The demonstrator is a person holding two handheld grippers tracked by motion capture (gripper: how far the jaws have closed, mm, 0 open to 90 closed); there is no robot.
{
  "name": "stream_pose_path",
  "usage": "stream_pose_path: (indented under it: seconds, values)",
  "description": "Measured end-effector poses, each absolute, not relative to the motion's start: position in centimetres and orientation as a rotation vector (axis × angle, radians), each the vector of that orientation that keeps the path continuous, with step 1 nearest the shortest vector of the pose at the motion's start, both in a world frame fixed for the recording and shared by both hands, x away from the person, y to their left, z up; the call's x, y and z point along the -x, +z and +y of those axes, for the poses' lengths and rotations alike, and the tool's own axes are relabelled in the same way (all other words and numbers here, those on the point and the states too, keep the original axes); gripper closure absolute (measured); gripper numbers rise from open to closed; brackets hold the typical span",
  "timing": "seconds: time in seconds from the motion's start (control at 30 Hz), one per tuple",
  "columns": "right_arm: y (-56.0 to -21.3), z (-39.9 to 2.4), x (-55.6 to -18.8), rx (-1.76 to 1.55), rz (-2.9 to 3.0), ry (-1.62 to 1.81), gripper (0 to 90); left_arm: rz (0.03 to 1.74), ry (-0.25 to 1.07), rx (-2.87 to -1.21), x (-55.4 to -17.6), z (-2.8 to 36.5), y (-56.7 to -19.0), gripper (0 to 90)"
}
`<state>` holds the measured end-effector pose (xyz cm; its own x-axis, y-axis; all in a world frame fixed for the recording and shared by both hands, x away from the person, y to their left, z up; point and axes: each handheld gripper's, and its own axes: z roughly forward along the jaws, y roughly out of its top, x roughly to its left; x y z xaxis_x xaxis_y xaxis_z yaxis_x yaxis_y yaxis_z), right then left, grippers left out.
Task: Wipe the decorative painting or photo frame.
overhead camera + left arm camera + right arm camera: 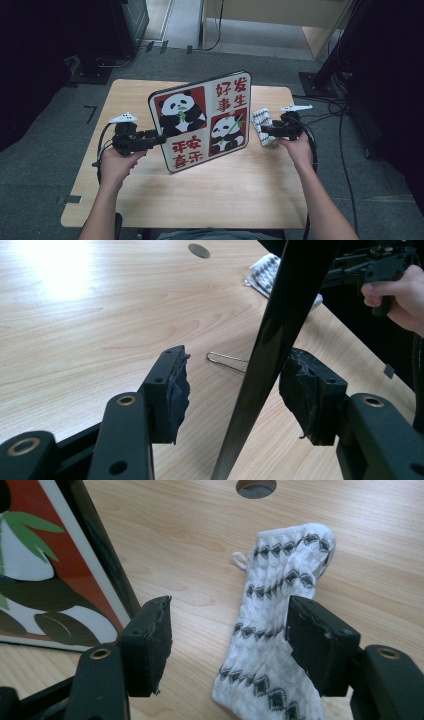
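A black-framed panda picture board [202,120] with red characters stands tilted on the wooden table [225,190]. My left gripper [161,139] is at its left edge. In the left gripper view the black edge [270,340] runs between the jaws of that gripper [235,385], close against one pad and clear of the other. A white cloth [272,630] with black diamond rows lies right of the board. My right gripper [227,640] hovers open just over it, and the board's corner [50,580] stands to its left.
A thin wire loop [227,360] lies on the table behind the board. There is a round cable hole [256,486] in the tabletop beyond the cloth. Cables and dark equipment stands lie on the floor around the table.
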<state>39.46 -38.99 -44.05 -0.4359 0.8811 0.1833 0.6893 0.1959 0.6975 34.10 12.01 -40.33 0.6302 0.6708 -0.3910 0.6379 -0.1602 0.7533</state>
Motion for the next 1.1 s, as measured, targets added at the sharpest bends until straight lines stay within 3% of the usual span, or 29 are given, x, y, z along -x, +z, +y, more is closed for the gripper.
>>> stream_pose_path:
  seconds: [1.1]
  values:
    - [-44.4,-37.7,-35.9,-1.453,2.273,1.133,37.3,1.077,0.097,-1.864,-36.1,13.0,-41.1,42.1]
